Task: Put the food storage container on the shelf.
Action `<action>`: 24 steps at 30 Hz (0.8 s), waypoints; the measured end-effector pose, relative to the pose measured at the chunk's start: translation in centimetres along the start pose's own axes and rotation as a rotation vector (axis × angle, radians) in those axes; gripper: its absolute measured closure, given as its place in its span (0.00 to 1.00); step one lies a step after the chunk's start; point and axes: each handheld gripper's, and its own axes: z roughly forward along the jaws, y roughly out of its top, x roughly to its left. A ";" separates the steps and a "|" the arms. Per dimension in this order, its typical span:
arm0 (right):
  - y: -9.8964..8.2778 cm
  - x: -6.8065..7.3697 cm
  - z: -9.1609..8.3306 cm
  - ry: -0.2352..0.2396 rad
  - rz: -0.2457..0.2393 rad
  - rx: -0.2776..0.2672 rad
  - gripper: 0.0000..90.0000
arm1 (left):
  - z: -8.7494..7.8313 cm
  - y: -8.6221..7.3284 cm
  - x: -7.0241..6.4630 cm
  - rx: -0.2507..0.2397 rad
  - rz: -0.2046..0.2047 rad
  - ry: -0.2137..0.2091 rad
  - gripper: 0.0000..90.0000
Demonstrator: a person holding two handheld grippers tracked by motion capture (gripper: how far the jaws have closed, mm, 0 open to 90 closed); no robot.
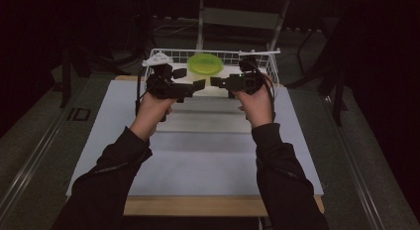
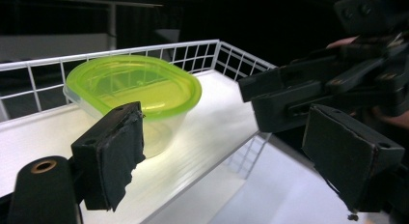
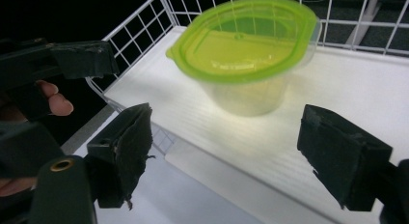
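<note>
Clear tub (image 1: 204, 66) with green lid (image 3: 243, 38) stands upright on white floor of wire basket (image 1: 270, 59), at far end of counter (image 1: 208, 155). Lid closed on tub. Left claw (image 1: 190, 79) and right claw (image 1: 216, 82) both held just before basket, tips facing each other, small gap between. Left claw jaws wide apart, nothing between. Right claw jaws also wide apart, holding nothing. Tub not touched by either claw.

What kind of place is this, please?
Probably a lab or recording workspace, not a home: a lone table in a dark room, a white wire basket holding one green-lidded container, and a hand-held gripper in each hand.
</note>
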 end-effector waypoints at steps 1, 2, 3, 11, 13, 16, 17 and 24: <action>-0.3 0.0 0.0 -0.005 -0.002 0.002 0.22 | 0.1 -0.2 -0.1 0.006 0.004 -0.003 0.13; -0.4 0.0 0.0 -0.005 -0.002 0.001 0.21 | 0.3 -0.6 -0.3 0.020 0.019 0.000 0.12; -0.8 -0.1 0.0 0.004 -0.003 0.001 0.21 | 0.3 -1.1 -0.5 0.021 0.025 -0.008 0.12; -3.0 -0.1 -0.3 0.002 -0.040 0.013 0.21 | 0.1 -3.2 -1.2 0.008 0.048 -0.023 0.12; -3.6 0.0 -0.2 0.007 -0.051 0.015 0.20 | -0.1 -3.8 -1.4 0.004 0.057 -0.044 0.12; -4.7 0.2 0.0 0.017 -0.071 0.021 0.20 | -0.4 -4.7 -1.6 0.016 0.071 -0.058 0.12; -5.1 0.2 0.0 0.026 -0.073 0.020 0.20 | -0.6 -5.1 -1.6 0.019 0.075 -0.062 0.12; -8.2 0.2 0.3 0.057 -0.103 0.031 0.20 | -1.8 -7.6 -2.0 0.041 0.093 -0.120 0.12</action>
